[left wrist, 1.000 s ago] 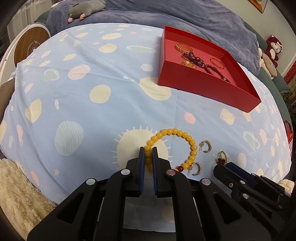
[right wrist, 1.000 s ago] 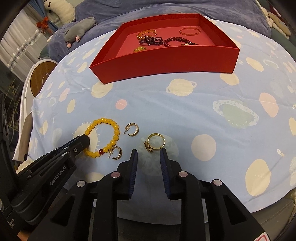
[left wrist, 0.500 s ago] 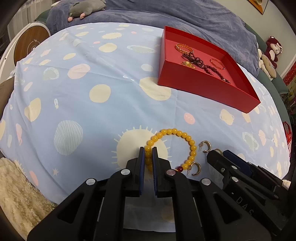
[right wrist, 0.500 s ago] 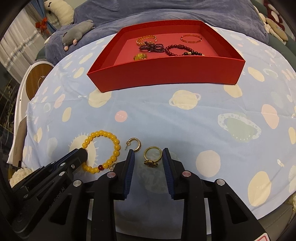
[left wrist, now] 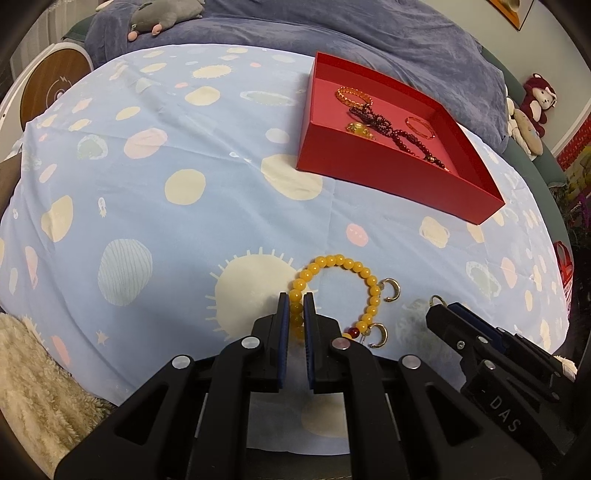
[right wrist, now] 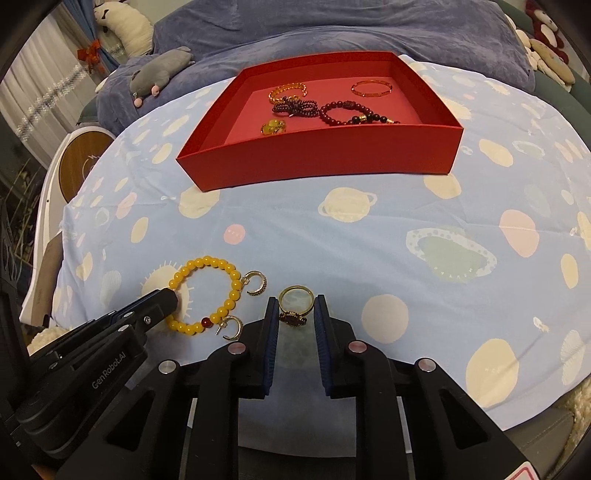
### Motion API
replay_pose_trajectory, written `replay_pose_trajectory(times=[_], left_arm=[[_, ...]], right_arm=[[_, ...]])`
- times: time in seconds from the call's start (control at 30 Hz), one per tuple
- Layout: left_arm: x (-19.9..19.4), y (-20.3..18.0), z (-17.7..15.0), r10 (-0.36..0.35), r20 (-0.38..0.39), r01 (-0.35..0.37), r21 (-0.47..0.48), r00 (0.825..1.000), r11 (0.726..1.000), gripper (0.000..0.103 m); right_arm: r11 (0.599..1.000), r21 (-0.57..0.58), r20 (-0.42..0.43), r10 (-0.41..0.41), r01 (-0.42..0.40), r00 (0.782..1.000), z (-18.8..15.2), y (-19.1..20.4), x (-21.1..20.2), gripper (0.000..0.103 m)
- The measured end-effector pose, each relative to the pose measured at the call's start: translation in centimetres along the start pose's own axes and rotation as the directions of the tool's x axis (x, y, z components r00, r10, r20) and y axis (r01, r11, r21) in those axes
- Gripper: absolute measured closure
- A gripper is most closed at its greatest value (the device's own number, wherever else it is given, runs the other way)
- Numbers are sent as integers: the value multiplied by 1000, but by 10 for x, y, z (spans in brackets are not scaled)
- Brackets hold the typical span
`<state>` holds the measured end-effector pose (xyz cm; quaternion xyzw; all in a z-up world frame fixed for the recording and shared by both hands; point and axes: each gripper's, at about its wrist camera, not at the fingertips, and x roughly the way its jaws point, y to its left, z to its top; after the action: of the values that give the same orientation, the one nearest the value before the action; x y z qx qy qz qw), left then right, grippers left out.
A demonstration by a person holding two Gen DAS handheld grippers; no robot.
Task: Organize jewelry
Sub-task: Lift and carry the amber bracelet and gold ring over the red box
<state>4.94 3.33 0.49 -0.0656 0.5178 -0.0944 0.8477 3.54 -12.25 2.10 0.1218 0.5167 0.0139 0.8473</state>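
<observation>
A yellow bead bracelet point(left wrist: 343, 263) lies on the blue patterned cloth; it also shows in the right wrist view point(right wrist: 207, 264). My left gripper point(left wrist: 295, 301) is shut on the bracelet's left side, down on the cloth. A gold ring with a dark red stone point(right wrist: 295, 306) lies between the fingers of my right gripper point(right wrist: 294, 304), which is open around it. Two gold hoop earrings point(right wrist: 257, 282) point(right wrist: 232, 326) lie beside the bracelet. The red tray point(right wrist: 332, 155) stands farther back and holds several bracelets.
A grey plush toy point(right wrist: 159, 72) and a dark blue blanket point(right wrist: 332, 26) lie behind the tray. A round wooden board point(right wrist: 83, 162) stands off the left edge. A cream fleece point(left wrist: 33, 384) lies at the near left.
My right gripper has moved forward and down until the ring sits between its open fingers. My left gripper has stayed shut on the yellow bracelet.
</observation>
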Motion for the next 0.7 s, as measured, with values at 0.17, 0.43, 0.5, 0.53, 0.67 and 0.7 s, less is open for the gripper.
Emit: replay_pose_trajectory(times=[0.17, 0.43, 0.5, 0.53, 0.67, 0.7], left_arm=[[-15, -10, 7, -33, 26, 32, 22, 999, 999, 96], [-38, -37, 28, -92, 53, 89, 57, 994, 994, 96], [-43, -46, 37, -106, 62, 102, 77, 992, 992, 96], [-45, -50, 40, -113, 67, 107, 87, 991, 990, 96], [-53, -68, 59, -138, 88, 127, 124, 986, 984, 96], [-55, -71, 65, -147, 93, 134, 130, 985, 982, 96]], right_arm=[[1000, 22, 23, 13, -13, 1000, 5, -12, -16, 85], [999, 44, 50, 25, -27, 998, 12, -27, -35, 85], [998, 48, 60, 29, -32, 998, 17, -30, -39, 85], [998, 50, 65, 33, -36, 997, 20, -32, -42, 85], [997, 58, 91, 38, -43, 995, 33, -40, -50, 85], [997, 59, 98, 38, -43, 994, 37, -42, -51, 85]])
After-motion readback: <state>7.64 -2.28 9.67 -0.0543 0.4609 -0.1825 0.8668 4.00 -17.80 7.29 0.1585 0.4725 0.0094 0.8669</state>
